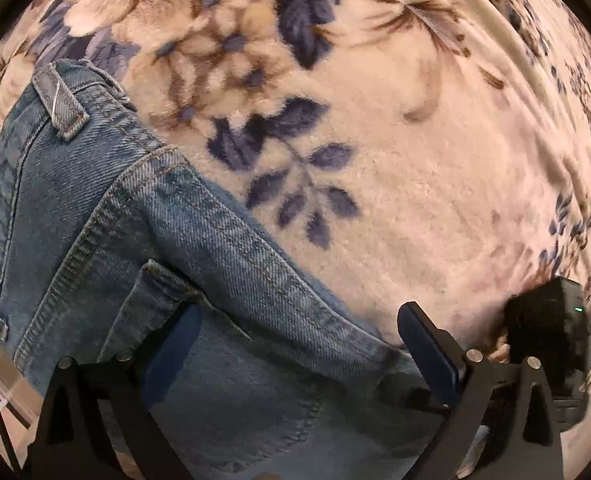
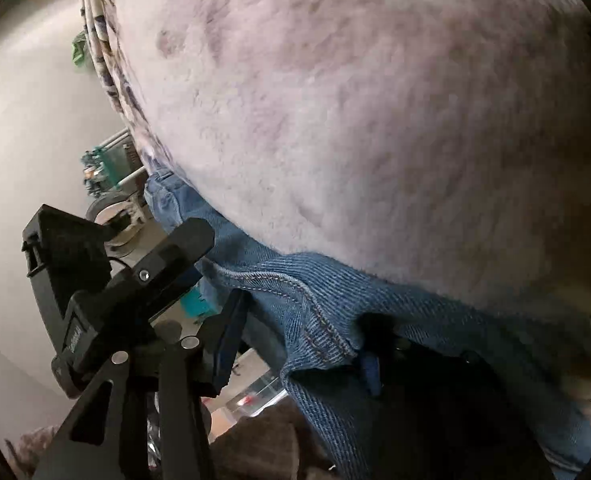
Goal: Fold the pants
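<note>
Our left gripper (image 1: 295,344) has its fingers spread astride the jeans (image 1: 143,248), whose waistband runs up-left across the floral fleece blanket (image 1: 435,140); our right gripper (image 2: 301,340) also straddles denim, fingers apart; both equally near, so we close on it.

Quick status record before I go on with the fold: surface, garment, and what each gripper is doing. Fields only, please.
surface: fleecy floral blanket
garment: blue denim jeans, waistband and belt loop in view
left gripper: open, fingers straddle the jeans near a back pocket
right gripper: open, one finger beside the denim edge, the other partly hidden behind it
grasp: not confirmed in either view
</note>
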A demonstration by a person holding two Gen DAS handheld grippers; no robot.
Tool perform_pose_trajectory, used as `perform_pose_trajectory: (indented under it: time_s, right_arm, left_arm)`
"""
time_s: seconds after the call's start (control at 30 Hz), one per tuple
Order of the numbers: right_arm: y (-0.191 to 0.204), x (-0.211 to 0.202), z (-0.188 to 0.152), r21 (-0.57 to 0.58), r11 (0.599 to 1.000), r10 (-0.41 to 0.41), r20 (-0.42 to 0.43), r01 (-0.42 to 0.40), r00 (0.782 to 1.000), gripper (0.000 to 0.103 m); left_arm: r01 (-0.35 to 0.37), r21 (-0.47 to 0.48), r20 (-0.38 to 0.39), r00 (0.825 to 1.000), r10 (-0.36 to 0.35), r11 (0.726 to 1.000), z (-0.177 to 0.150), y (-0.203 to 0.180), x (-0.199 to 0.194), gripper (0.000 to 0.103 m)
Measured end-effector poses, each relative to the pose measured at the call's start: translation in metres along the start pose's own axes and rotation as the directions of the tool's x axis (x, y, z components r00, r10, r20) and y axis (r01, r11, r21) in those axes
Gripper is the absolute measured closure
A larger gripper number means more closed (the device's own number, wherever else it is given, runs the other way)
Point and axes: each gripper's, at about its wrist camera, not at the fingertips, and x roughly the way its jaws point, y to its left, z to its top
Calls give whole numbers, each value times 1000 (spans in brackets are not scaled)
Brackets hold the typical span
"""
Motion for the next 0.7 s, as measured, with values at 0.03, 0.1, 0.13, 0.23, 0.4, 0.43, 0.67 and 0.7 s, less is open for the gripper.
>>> perform_pose_trajectory:
  time_s: [0.03, 0.1, 0.13, 0.23, 0.4, 0.43, 0.67, 0.7]
  right_arm:
    - [0, -7, -3, 6, 1000, -10, 9, 10, 1000, 79]
    - [-10, -46, -11, 51, 998, 37, 120, -44, 992, 88]
    - [-17, -65, -17, 79, 995, 44, 157, -57, 987, 88]
    - [-24, -88, -28, 64, 996, 48, 170, -60, 984, 89]
    - [-12, -61, -31, 21, 999, 39, 85, -41, 996, 61]
    - [-7, -50, -28, 10, 1000, 24, 87, -25, 996, 62]
    - [2, -124, -40, 83, 957, -290, 366, 280, 884, 90]
    - [1, -134, -46, 81, 958, -284, 376, 274, 882, 90]
  left_arm:
    - [11, -2, 1, 1000, -11, 1000, 0, -1, 1, 2]
    - [27, -4, 8, 1000, -27, 1000, -1, 3, 0, 2]
    - [32, -7, 6, 999, -32, 999, -2, 15, -1, 2]
    - [33, -9, 11, 999, -33, 999, -3, 18, -3, 2]
    - [37, 0, 13, 999, -37, 999, -4, 22, -3, 2]
    - [34, 4, 11, 999, -34, 999, -2, 20, -4, 2]
    - [17, 41, 27, 999, -18, 999, -6, 13, -25, 2]
    - [12, 64, 43, 999, -15, 998, -10, 9, -32, 2]
